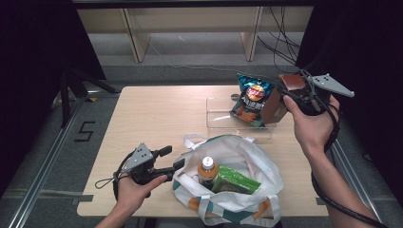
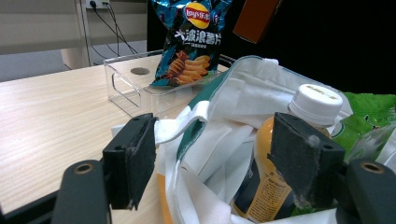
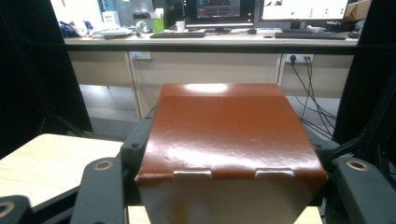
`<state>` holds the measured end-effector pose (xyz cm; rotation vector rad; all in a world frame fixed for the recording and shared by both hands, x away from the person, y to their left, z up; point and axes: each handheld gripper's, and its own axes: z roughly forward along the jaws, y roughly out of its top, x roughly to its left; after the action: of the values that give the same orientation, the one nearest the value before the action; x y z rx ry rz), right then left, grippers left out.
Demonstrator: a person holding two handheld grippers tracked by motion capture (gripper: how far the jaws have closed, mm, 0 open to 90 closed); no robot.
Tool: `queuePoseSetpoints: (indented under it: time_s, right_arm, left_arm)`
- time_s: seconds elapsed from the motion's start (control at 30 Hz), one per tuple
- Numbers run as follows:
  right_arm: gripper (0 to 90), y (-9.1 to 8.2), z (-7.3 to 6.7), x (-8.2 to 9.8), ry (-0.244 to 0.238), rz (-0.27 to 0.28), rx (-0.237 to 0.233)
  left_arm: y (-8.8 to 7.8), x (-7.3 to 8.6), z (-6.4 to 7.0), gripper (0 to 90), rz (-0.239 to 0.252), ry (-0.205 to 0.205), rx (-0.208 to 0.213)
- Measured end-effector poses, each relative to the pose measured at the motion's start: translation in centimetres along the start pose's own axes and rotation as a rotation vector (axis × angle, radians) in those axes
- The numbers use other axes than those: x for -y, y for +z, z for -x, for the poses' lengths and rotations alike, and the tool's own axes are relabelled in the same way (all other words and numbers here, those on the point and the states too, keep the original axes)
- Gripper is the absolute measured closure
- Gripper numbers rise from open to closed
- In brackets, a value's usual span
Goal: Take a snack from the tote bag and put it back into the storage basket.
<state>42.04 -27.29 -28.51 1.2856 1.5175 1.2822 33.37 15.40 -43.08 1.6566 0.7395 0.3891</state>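
On the worktop (image 1: pixel 157 114), the white tote (image 1: pixel 237 156) holds an orange-capped bottle (image 1: pixel 207 169) and a green packet (image 1: pixel 235 180), while a chip bag (image 1: pixel 252 99) stands in the clear tray (image 1: pixel 218 116) behind it. The right hand-held gripper (image 1: pixel 285 102) is clamped partway closed on a brown box (image 3: pixel 229 135), held in the air just beside the chip bag above the tray's right end. The left hand-held gripper (image 2: pixel 224 158) is open at the tote's left edge, its jaws astride the rim with the fabric and the bottle between them, and whether a pad touches the cloth cannot be told.

Grey floor (image 1: pixel 190 52) beneath a wooden bench (image 1: pixel 190 19).
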Motion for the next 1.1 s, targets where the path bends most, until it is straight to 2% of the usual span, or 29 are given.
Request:
queuePoseSetpoints:
  time_s: [0.03,0.1,0.13,0.17,0.33,0.53,0.63,0.73,0.97,1.1]
  right_arm:
    - [39.0,0.1,0.1,0.0,-0.015,0.002,-0.005]
    - [39.0,0.3,0.0,-0.2,0.003,0.004,0.003]
    - [39.0,0.4,0.2,-0.2,-0.020,0.007,-0.002]
    - [39.0,0.4,0.1,-0.2,-0.008,0.001,0.006]
    - [39.0,0.8,0.3,-0.4,-0.015,0.005,0.006]
    - [39.0,1.1,0.2,-0.6,0.010,0.001,0.016]
    - [39.0,1.4,0.3,-0.6,-0.015,0.011,0.018]
    - [39.0,1.5,0.2,-0.6,0.005,-0.001,0.021]
    - [39.0,2.2,0.1,-0.6,-0.013,0.004,0.027]
    - [39.0,2.6,-0.1,-0.5,0.007,-0.009,0.036]
  left_arm:
    - [0.0,0.0,0.0,30.7,0.000,-0.001,-0.001]
    - [0.0,0.0,0.0,30.7,0.002,0.003,0.000]
    - [0.0,0.0,0.0,30.7,0.003,-0.004,-0.003]
    - [0.0,0.0,0.0,30.7,0.004,-0.005,-0.004]
    - [-0.1,0.0,0.0,30.7,0.003,-0.004,-0.002]
    - [-0.1,0.0,0.1,30.7,0.005,-0.009,-0.003]
    - [0.0,0.0,0.1,30.7,0.005,-0.009,-0.002]
    - [0.0,0.0,0.1,30.7,0.006,-0.013,-0.001]
    - [-0.1,-0.1,0.1,30.7,0.007,-0.008,-0.001]
    - [0.0,0.0,0.0,30.7,0.017,-0.009,0.009]
